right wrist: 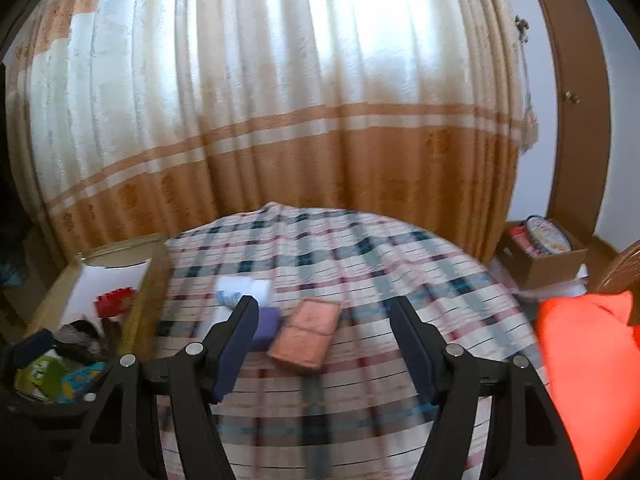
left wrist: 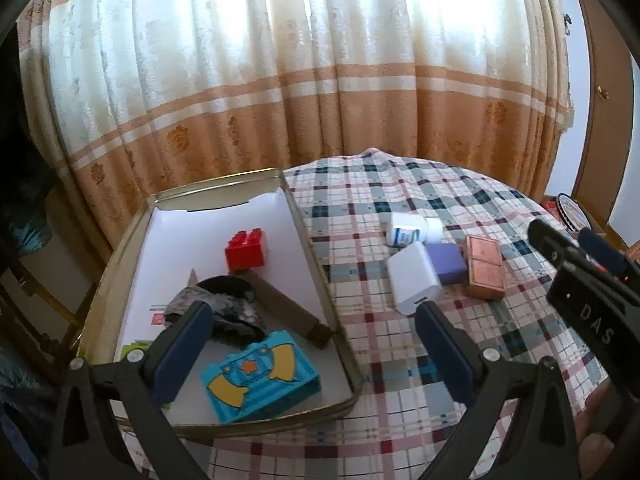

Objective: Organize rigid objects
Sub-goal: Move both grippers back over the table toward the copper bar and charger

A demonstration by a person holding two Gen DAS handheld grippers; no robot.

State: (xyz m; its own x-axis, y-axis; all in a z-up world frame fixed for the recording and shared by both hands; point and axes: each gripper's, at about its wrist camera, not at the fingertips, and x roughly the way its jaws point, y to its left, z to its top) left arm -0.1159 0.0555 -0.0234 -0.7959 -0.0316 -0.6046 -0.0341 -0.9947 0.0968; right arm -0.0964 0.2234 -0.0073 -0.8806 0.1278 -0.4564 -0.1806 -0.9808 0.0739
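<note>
Both pairs of jaws are standing wide apart with nothing between them. Left gripper (left wrist: 312,336) is hanging over the right edge of a shallow gold-rimmed tray (left wrist: 316,268), one blue pad above the tray's contents and the other just beside a white rectangular box (left wrist: 412,276) on the checked tablecloth (left wrist: 400,200). Inside the tray, on its white lining, a red building brick (left wrist: 245,249) is sitting toward the middle, a brown flat stick (left wrist: 288,304) is lying slantwise in front of it, a crumpled dark grey object (left wrist: 228,308) is lying to its left, and a turquoise block with yellow shapes and an orange star (left wrist: 262,376) is resting nearest the camera.

On the cloth to the right of the tray, four things are clustering close together: a white pill bottle (left wrist: 412,230) lying on its side at the back, the white box in front of it, a purple block (left wrist: 450,262) touching the box's right side, and a copper-coloured flat case (left wrist: 484,266) just beside the purple block.

Right gripper (right wrist: 324,344) is hovering low over the cloth, pointing toward the copper case, which is lying between its two fingers but farther ahead and apart from them. This view is blurring, so the bottle and purple block are appearing only as soft shapes, probably half hidden behind the left finger. Cream and orange curtains (left wrist: 280,80) are hanging behind the table
</note>
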